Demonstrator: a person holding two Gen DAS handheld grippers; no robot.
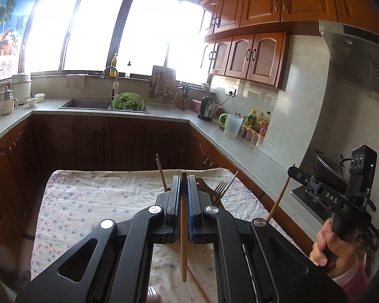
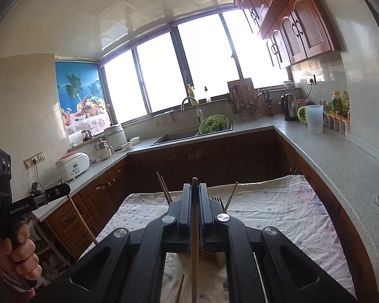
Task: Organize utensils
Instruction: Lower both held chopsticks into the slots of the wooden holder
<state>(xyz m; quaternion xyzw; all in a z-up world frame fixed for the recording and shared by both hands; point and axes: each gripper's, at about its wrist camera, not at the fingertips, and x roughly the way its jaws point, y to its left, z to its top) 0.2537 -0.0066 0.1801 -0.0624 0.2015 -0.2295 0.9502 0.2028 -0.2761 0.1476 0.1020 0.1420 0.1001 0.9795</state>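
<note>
Jaws of both grippers are clamped on a chopstick each: the left gripper (image 1: 183,184) pinches a pale wooden chopstick (image 1: 183,240) that runs back between its blue pads toward the camera, and the right gripper (image 2: 195,192) likewise pinches a darker chopstick (image 2: 194,247) along its length. Both hang above the wooden utensil holder (image 2: 209,258), which stands on the flowered cloth (image 2: 278,209) covering the tabletop. That holder already carries two chopsticks (image 2: 163,188) leaning left, a fork (image 1: 221,188) and another thin stick (image 2: 232,194) leaning right, so part of the sorting looks done. Near the holder's base, toward the camera, at least one loose chopstick (image 2: 180,289) lies on the cloth. By my judgement the task is midway: the two held chopsticks need slotting in, and the loose piece remains.
</note>
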